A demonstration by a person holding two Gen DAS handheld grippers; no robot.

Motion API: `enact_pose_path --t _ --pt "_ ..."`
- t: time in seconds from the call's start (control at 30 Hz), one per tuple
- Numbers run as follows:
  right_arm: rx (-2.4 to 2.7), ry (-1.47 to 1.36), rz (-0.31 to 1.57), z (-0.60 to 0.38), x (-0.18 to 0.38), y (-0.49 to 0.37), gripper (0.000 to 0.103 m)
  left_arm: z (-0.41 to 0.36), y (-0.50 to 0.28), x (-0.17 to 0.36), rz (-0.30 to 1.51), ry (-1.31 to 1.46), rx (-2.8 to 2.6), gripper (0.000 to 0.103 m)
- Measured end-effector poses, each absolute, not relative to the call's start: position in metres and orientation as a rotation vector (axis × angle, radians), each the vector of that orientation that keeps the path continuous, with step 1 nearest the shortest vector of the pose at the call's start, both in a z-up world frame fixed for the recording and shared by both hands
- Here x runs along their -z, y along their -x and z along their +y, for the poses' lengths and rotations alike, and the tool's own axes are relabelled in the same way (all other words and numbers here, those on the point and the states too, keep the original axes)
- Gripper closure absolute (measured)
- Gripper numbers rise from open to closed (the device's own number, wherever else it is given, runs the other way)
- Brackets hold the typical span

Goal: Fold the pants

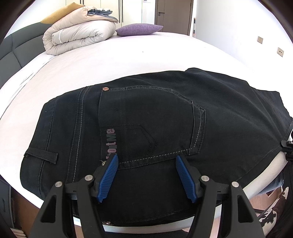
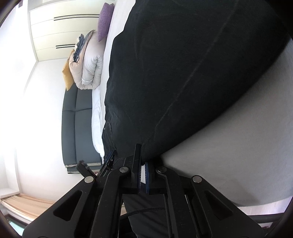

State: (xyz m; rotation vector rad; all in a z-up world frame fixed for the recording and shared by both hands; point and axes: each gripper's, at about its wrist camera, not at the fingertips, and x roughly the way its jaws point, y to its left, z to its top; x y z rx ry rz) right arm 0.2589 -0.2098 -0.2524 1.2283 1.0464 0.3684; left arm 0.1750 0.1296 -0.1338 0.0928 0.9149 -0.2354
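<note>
Black pants [image 1: 146, 117] lie folded on the white bed [image 1: 109, 60], back pocket up, waist to the left. My left gripper [image 1: 146, 161] is open above the near edge of the pants, blue pads [image 1: 108, 177] apart, holding nothing. In the right wrist view, rolled sideways, the pants [image 2: 183, 73] fill the middle. My right gripper [image 2: 143, 161] has its jaws close together at the pants' edge; whether cloth is pinched between them is not clear.
A rolled beige duvet [image 1: 78, 36] and a purple cushion [image 1: 139, 29] lie at the far end of the bed. A grey headboard [image 1: 11, 49] stands at the left. A door [image 1: 174, 12] and wall are behind. Wooden floor [image 2: 27, 205] shows below.
</note>
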Motion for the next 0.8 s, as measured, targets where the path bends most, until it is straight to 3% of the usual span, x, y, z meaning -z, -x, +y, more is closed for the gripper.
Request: enact_pose_path --t 0.1,0.33,0.5,0.53,0.6,0.73,0.8 --pt "-0.384 -1.113 1.093 -0.217 0.227 -0.245 0.089 0.133 -0.17 0.12 0.886 -0.038 0.202 0.038" --pt "-0.402 -1.12 0.922 -0.257 0.186 -0.264 0.089 0.074 -0.2 0.074 0.8 0.108 0.364 0.035" --pt "-0.356 -1.166 0.912 -0.291 0.212 -0.309 0.089 0.01 -0.237 0.104 0.898 0.064 0.43 0.034" --pt "-0.35 -1.166 0.917 -0.295 0.219 -0.313 0.089 0.004 -0.241 0.115 0.933 0.058 0.422 0.034" --pt "-0.283 -1.172 0.91 -0.312 0.229 -0.305 0.103 0.001 -0.236 0.134 0.952 0.029 0.4 0.036" --pt "-0.115 -1.192 0.769 -0.371 0.228 -0.272 0.103 0.01 -0.217 0.141 0.908 0.006 0.398 0.037" --pt "-0.022 -1.217 0.696 -0.406 0.223 -0.257 0.103 0.02 -0.212 0.141 0.901 0.028 0.396 0.042"
